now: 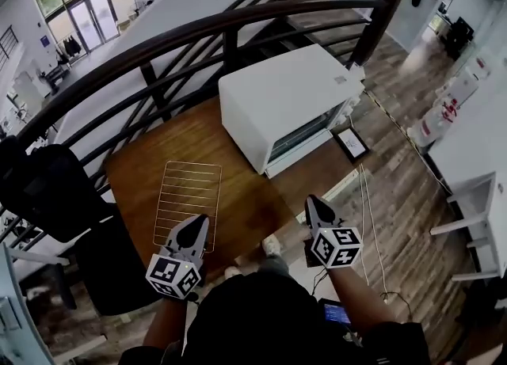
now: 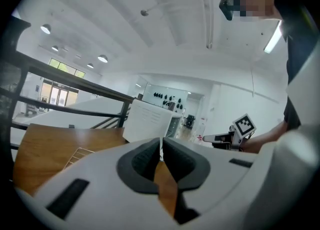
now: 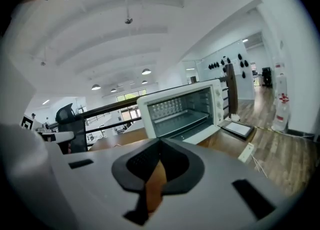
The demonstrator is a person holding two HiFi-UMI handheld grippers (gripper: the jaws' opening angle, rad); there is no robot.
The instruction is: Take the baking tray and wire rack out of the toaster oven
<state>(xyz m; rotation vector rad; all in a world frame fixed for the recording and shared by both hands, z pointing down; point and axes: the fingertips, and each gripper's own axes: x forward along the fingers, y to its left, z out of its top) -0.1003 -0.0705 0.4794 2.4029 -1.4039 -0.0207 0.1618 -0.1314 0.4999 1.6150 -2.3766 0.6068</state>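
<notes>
Head view: the white toaster oven (image 1: 285, 98) stands at the far right corner of the wooden tabletop (image 1: 198, 130), door down. The wire rack (image 1: 188, 197) lies flat by the near edge. A dark-rimmed tray (image 1: 351, 143) lies at the right edge. Left gripper (image 1: 194, 225) and right gripper (image 1: 313, 203) hover at the near edge.

Left gripper view: jaws clenched, nothing between.

Right gripper view: jaws clenched, empty, facing the open oven (image 3: 185, 109)

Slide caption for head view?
Wire rack on table beside open toaster oven; left gripper and right gripper shut, empty.
</notes>
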